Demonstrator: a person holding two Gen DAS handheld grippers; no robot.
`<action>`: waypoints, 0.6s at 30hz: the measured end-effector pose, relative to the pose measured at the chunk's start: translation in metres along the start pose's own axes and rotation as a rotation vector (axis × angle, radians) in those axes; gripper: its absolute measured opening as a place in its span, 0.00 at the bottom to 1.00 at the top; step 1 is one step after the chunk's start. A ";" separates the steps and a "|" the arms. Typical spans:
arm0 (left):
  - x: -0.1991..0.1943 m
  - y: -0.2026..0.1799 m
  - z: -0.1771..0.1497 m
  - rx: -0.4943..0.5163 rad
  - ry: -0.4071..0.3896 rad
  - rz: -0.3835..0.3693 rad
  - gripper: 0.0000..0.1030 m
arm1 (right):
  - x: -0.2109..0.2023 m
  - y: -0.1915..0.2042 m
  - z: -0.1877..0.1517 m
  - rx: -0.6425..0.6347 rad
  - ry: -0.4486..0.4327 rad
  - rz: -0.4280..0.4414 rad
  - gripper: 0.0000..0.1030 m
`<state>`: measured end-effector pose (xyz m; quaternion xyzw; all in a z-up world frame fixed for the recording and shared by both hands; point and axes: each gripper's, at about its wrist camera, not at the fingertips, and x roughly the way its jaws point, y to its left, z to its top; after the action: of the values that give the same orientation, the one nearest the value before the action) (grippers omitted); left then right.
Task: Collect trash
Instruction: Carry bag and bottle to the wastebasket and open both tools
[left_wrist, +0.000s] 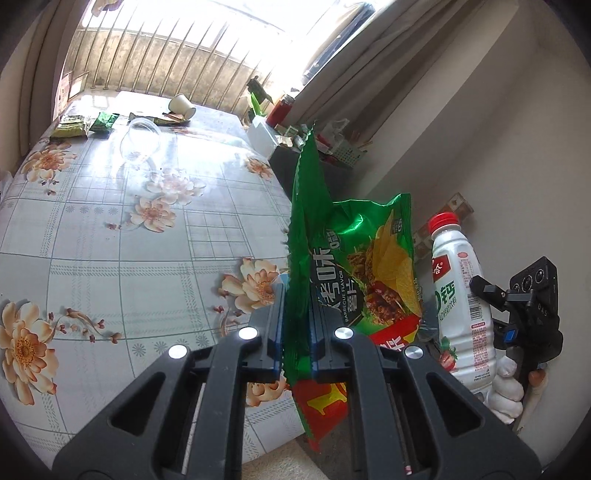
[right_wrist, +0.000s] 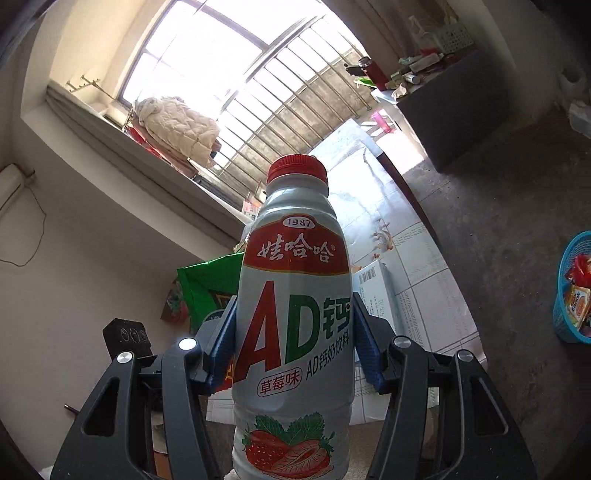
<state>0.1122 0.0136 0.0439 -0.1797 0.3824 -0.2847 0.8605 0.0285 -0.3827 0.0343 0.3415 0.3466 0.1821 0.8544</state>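
Observation:
My left gripper (left_wrist: 297, 325) is shut on a green barbecue-flavour chip bag (left_wrist: 354, 266), which hangs above the right edge of the floral table (left_wrist: 122, 236). A white strawberry milk-drink bottle (right_wrist: 295, 317) with a red cap stands upright between the blue pads of my right gripper (right_wrist: 295, 332), which is shut on it. That bottle (left_wrist: 461, 295) and the right gripper's black body show to the right in the left wrist view, with a white-gloved hand (left_wrist: 506, 387) below. The chip bag (right_wrist: 210, 291) peeks out behind the bottle in the right wrist view.
Far on the table lie green snack packets (left_wrist: 86, 125), a clear plastic cup (left_wrist: 142, 140) on its side and a paper cup (left_wrist: 181, 107). A blue basket (right_wrist: 574, 291) with wrappers sits on the floor at right. A dark cluttered cabinet (left_wrist: 317, 170) stands by the wall.

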 end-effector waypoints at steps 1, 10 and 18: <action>0.011 -0.013 0.003 0.021 0.018 -0.019 0.09 | -0.020 -0.015 0.000 0.028 -0.037 -0.025 0.54; 0.143 -0.140 -0.005 0.156 0.244 -0.101 0.09 | -0.153 -0.185 -0.031 0.378 -0.293 -0.279 0.54; 0.290 -0.213 -0.066 0.102 0.496 -0.085 0.09 | -0.172 -0.292 -0.083 0.619 -0.336 -0.299 0.55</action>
<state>0.1446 -0.3391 -0.0473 -0.0767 0.5589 -0.3747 0.7357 -0.1288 -0.6437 -0.1364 0.5541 0.2865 -0.1164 0.7729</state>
